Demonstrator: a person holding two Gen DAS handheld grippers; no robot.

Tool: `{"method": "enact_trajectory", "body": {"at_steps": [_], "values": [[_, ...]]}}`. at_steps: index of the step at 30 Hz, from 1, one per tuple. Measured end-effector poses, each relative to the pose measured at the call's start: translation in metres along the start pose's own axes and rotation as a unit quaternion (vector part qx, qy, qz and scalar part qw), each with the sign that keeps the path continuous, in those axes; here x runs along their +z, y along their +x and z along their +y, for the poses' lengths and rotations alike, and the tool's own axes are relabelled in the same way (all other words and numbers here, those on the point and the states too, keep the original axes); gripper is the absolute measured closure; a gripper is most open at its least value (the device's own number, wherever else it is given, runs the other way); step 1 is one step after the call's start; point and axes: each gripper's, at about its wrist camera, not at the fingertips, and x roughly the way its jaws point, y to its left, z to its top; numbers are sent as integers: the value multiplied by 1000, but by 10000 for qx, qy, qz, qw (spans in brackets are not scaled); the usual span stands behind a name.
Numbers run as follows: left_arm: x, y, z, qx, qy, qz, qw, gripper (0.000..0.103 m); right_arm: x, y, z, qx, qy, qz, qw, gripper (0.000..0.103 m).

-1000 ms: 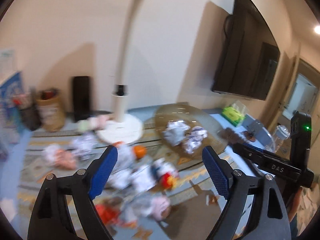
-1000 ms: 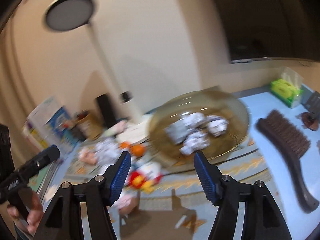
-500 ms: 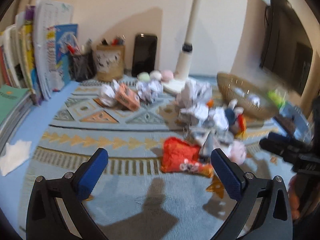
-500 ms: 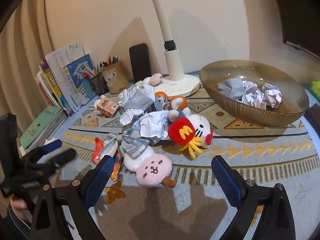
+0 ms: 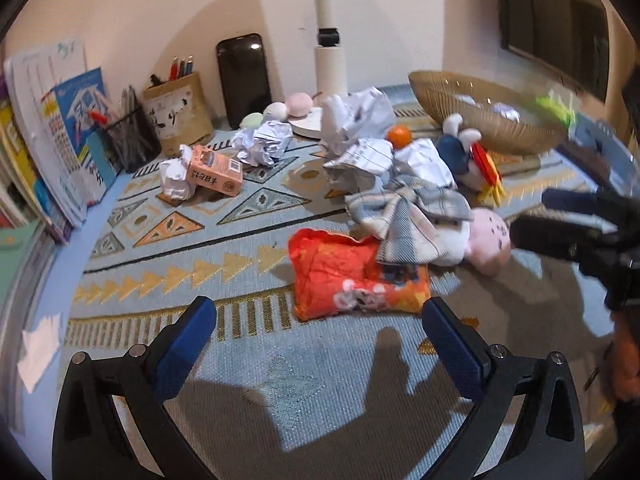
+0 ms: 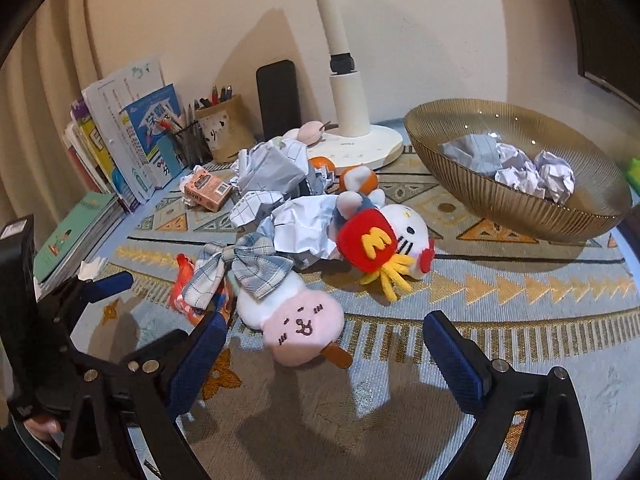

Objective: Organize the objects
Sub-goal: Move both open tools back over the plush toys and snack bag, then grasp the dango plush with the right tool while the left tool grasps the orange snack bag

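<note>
A heap of clutter lies on the patterned mat: a crumpled red snack bag, a pink plush with a plaid bow, a white cat plush with a red fries box, crumpled paper balls and an orange carton. My left gripper hovers open just short of the snack bag. My right gripper hangs open right in front of the pink plush. Both are empty. A gold ribbed bowl at the right holds several paper balls.
A white lamp base and pole stand at the back beside a black phone. Pencil holders and upright books line the left. A brush lies beyond the bowl. White tissue lies at the mat's left edge.
Both grippers swung down from facing the wall and bowl towards the mat. They now sit low and close to the heap, still open and empty.
</note>
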Motion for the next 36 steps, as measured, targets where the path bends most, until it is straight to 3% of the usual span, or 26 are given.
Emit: {"method": "enact_trajectory", "body": {"at_steps": [3,8,11,16,19,23,24,26,28,31,35,36], "values": [[4,6,-2,10,23,175,9998,1,0,1,1,6,-18,37,10000,4],[19,25,2,-691,-622,651,9935,1,-1,5,6,-48,-97,130,9999,4],[19,38,-4,-330,-494,904,9941,2,-1,8,6,-56,-113,216,9997,4],[12,26,16,-436,-742,889,9923,5,-1,10,8,-70,-184,263,9995,4],[0,14,43,-132,-876,880,9922,7,-2,13,12,-113,-263,331,9990,4],[-15,7,90,581,-1278,905,9860,9,-3,21,21,-298,-429,527,9972,4],[-16,6,98,525,-1370,909,9850,9,-2,24,23,-324,-457,606,9966,4],[-16,3,102,44,-1530,871,9844,9,0,32,28,-373,-527,777,9949,5],[-11,2,89,-436,-1439,828,9852,9,3,39,32,-333,-592,842,9941,14],[-1,6,61,-810,-1181,784,9866,9,7,52,31,-271,-486,1011,9933,25],[10,24,36,-864,-927,888,9880,9,10,53,37,-71,-483,1031,9935,39],[12,28,33,-860,-901,916,9880,14,10,51,38,-47,-424,1052,9935,45]]}}
